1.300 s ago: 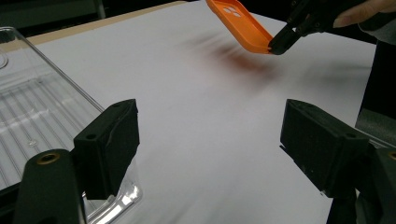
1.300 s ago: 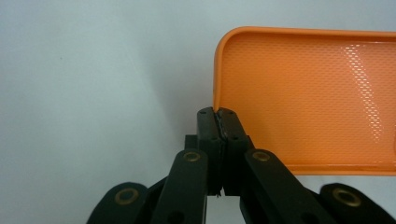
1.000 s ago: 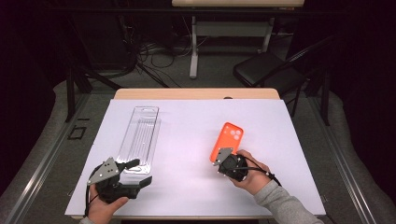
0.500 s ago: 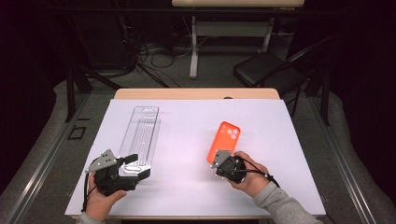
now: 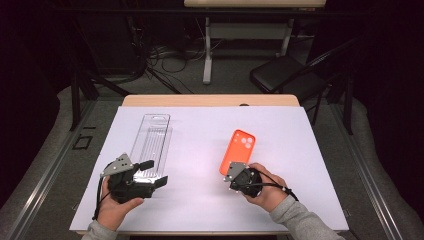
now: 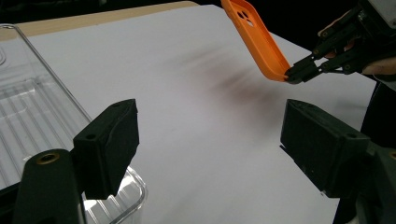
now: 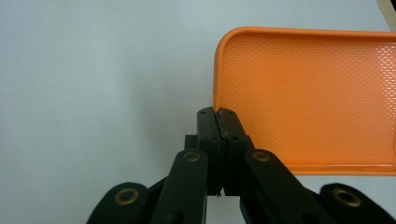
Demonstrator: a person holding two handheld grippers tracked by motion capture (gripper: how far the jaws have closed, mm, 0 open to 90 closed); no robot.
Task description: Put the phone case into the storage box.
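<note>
An orange phone case (image 5: 239,150) hangs tilted above the white sheet, right of the middle. My right gripper (image 5: 226,172) is shut on its near edge; in the right gripper view the jaws (image 7: 218,116) pinch the rim of the case (image 7: 308,98) close to a corner. A clear plastic package (image 5: 152,137) lies lengthwise on the left. My left gripper (image 5: 155,172) stands open at its near end, jaws pointing right, with nothing between them. The left gripper view has the package (image 6: 28,116) by the left jaw, and the case (image 6: 254,37) with the right gripper (image 6: 296,72) farther off.
A white sheet (image 5: 200,200) covers the table, and a strip of wood (image 5: 210,100) shows at the far edge. Behind the table stand a black chair (image 5: 285,77) at the right, a pale table leg (image 5: 206,50) and cables on the floor.
My left gripper has shifted a little away from the near edge and slightly upward by the package's end. The right gripper and the orange case have hardly moved.
</note>
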